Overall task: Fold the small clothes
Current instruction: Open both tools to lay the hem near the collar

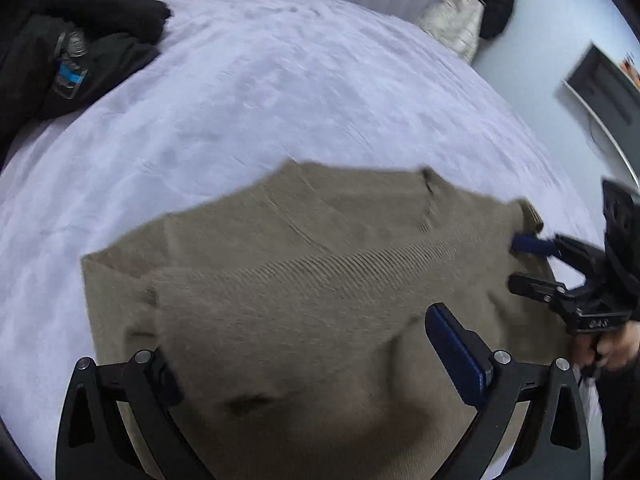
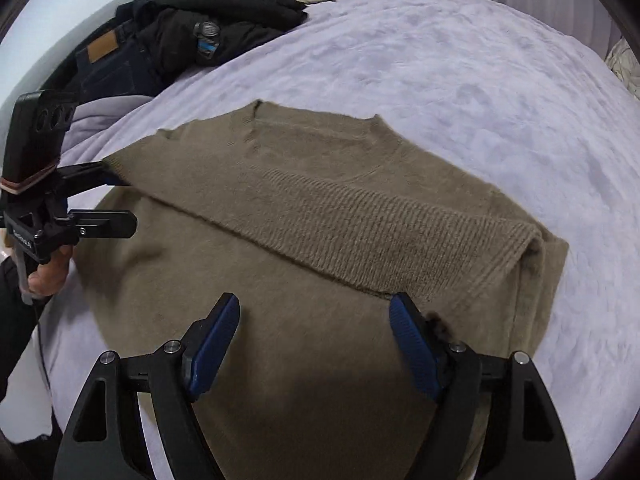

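An olive-brown knit sweater (image 1: 320, 280) lies folded on the lavender bedspread (image 1: 280, 92), a ribbed band (image 2: 400, 224) running across its top layer. In the left wrist view my left gripper (image 1: 312, 364) stands wide open low over the sweater's near part. Knit hides its left pad, and its right blue pad (image 1: 456, 352) is bare. My right gripper (image 2: 316, 344) is open over the sweater (image 2: 320, 208) just before the ribbed band, nothing pinched between its pads. Each gripper also shows in the other's view at the sweater's side edge: the right gripper (image 1: 520, 266) and the left gripper (image 2: 122, 200).
A heap of dark clothes with jeans (image 2: 140, 52) lies at the bed's far left corner, seen too as dark clothes (image 1: 80, 40). A beige item (image 1: 456, 24) and a black item (image 1: 496, 0) sit at the far right. A person's hand (image 2: 48, 276) holds the left gripper's handle.
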Demonstrator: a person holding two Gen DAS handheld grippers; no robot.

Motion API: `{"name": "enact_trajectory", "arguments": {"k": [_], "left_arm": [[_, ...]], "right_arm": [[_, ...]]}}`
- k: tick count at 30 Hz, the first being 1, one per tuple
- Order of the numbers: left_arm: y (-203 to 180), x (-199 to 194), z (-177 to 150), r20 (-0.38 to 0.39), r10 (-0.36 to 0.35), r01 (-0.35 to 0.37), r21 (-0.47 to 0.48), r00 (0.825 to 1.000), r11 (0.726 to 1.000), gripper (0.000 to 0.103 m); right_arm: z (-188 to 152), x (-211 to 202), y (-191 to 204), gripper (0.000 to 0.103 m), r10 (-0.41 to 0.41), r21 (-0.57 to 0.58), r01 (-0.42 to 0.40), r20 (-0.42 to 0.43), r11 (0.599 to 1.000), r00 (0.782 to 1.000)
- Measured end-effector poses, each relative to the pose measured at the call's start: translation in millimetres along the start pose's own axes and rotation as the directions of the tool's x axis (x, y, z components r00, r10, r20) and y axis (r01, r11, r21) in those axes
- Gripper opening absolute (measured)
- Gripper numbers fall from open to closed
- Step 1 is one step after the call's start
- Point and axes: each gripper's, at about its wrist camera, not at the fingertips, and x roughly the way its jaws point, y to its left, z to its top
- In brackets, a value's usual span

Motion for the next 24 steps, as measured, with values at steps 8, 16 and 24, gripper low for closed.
{"name": "enact_trajectory", "arguments": {"k": [8,16,24], "left_arm": [[48,-53,-11,0.171,-0.107,0.147,-0.244,0.98,0.959,0.102],[-17,20,26,0.099,0.173,-0.167,-0.067,0.98,0.984,0.102],[71,32,-1,0.146,0.239,-0.182,-0.321,0.96,0.929,0.102]], "right_arm": [[-6,-48,-43,0.081,-0.081,0.256,0.018,0.237,0.966,0.968],[37,7,18,0.081,-0.251,0.054,0.246,0.134,0.968,0.959],[18,34,-62,0.088,-0.408,0.28,0.383,0.038,0.88,0.912]]}}
